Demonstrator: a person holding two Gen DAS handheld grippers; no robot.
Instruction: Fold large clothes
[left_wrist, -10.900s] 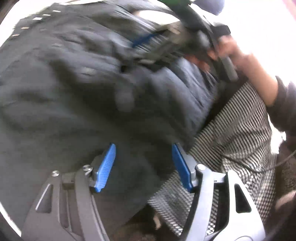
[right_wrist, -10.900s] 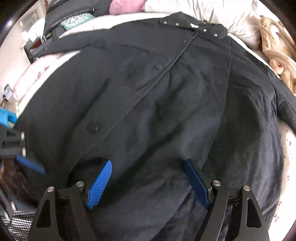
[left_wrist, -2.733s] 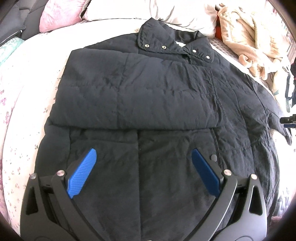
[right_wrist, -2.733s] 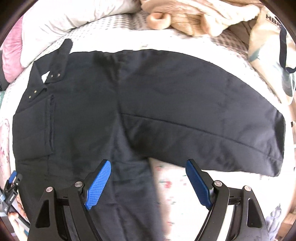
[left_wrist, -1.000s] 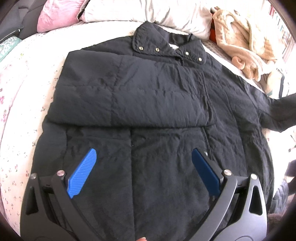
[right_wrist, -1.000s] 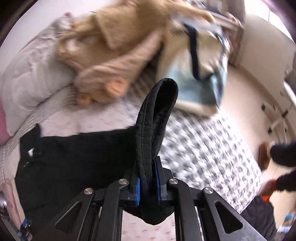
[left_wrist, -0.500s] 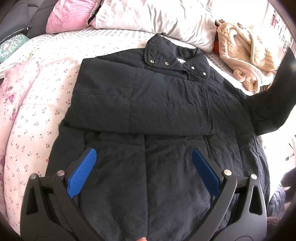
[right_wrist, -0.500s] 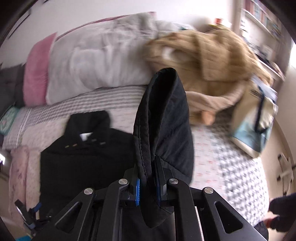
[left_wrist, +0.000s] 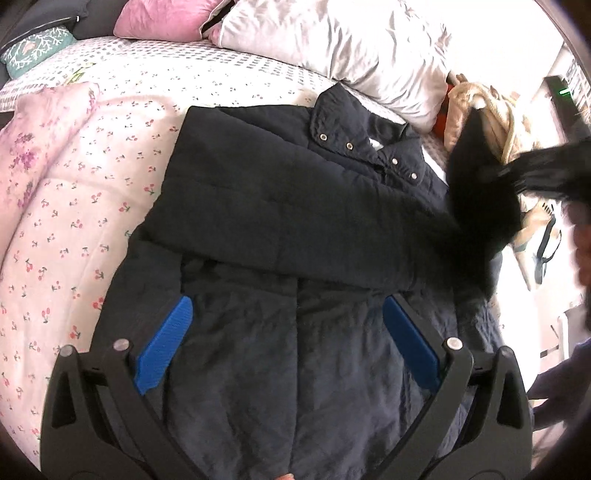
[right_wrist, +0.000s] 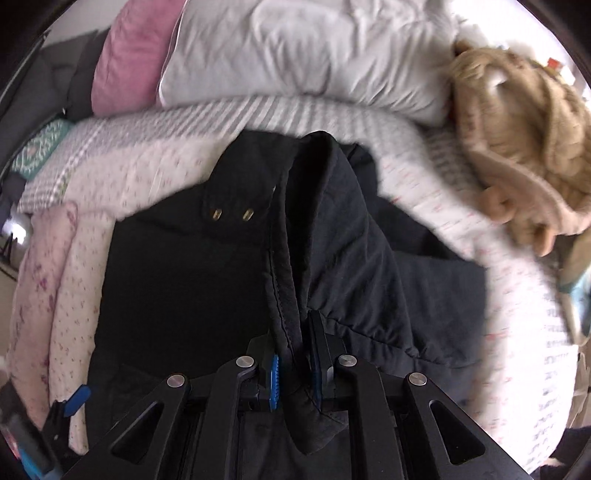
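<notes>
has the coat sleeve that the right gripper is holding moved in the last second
Yes. In the left wrist view the sleeve, clamped in the right gripper, was low at the coat's right edge; now it hangs raised near the collar.

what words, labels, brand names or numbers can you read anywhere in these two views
None can be read in either view.
The black quilted jacket shows metal snaps on its collar but no visible label.
The cream tote bag at the bed's right edge is blurred and mostly hidden; any print is unreadable.
The teal patterned cushion bears only a pattern, no letters.
</notes>
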